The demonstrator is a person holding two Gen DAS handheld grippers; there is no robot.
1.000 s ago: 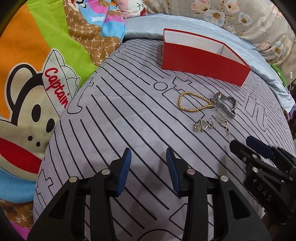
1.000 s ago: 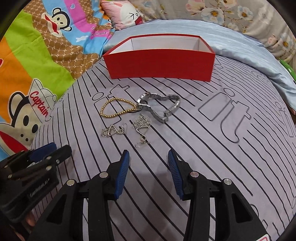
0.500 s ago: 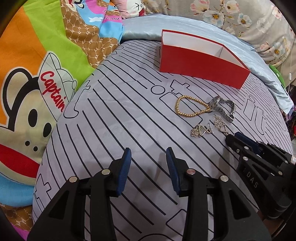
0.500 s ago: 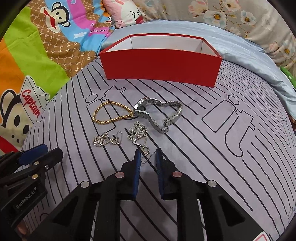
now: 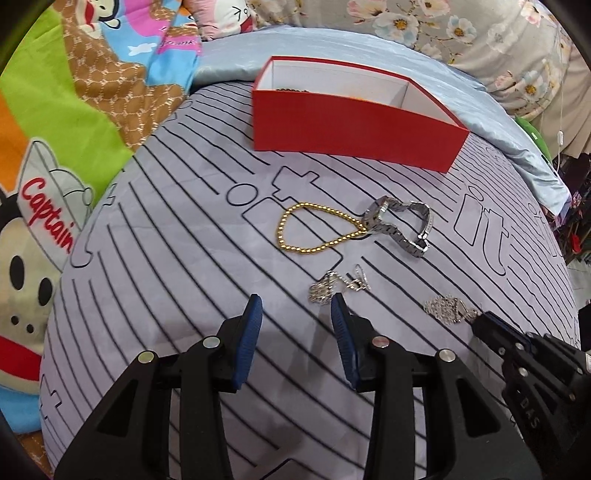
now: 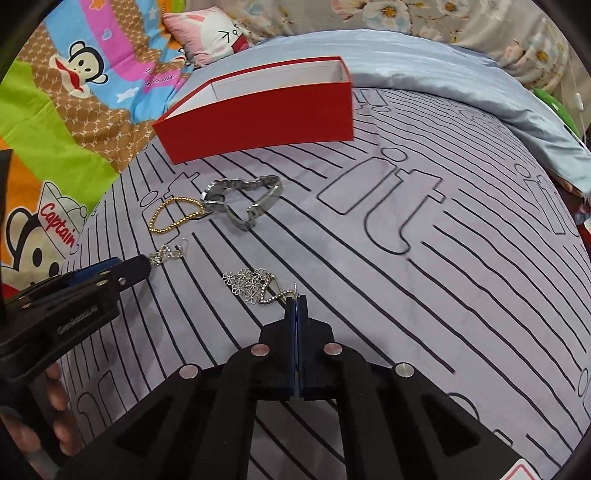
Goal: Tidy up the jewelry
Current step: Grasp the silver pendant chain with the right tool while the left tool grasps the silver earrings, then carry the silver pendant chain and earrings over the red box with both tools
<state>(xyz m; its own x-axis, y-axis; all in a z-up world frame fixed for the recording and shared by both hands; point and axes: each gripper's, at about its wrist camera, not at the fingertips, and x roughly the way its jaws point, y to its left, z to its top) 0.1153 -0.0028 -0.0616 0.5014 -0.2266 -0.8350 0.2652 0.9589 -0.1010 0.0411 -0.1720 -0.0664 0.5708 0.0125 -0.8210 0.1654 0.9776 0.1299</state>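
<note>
A red box (image 5: 354,129) with a white inside stands at the back of the grey striped bedspread; it also shows in the right wrist view (image 6: 258,122). In front of it lie a gold bead bracelet (image 5: 314,230), a silver watch (image 5: 402,225) and a silver earring (image 5: 332,286). My right gripper (image 6: 296,301) is shut on the hook of a second silver flower earring (image 6: 255,286) and has drawn it away from the others. My left gripper (image 5: 295,325) is open and empty, its tips just short of the first earring (image 6: 166,253).
A colourful monkey-print quilt (image 5: 55,129) lies to the left. A pale blue blanket (image 5: 406,66) and floral pillows (image 5: 461,29) lie behind the box. The bedspread (image 6: 443,277) drops off at the right edge.
My right gripper closed on the flower earring's hook and pulled it right, away from the pile. My left gripper moved forward towards the other earring, still open.
</note>
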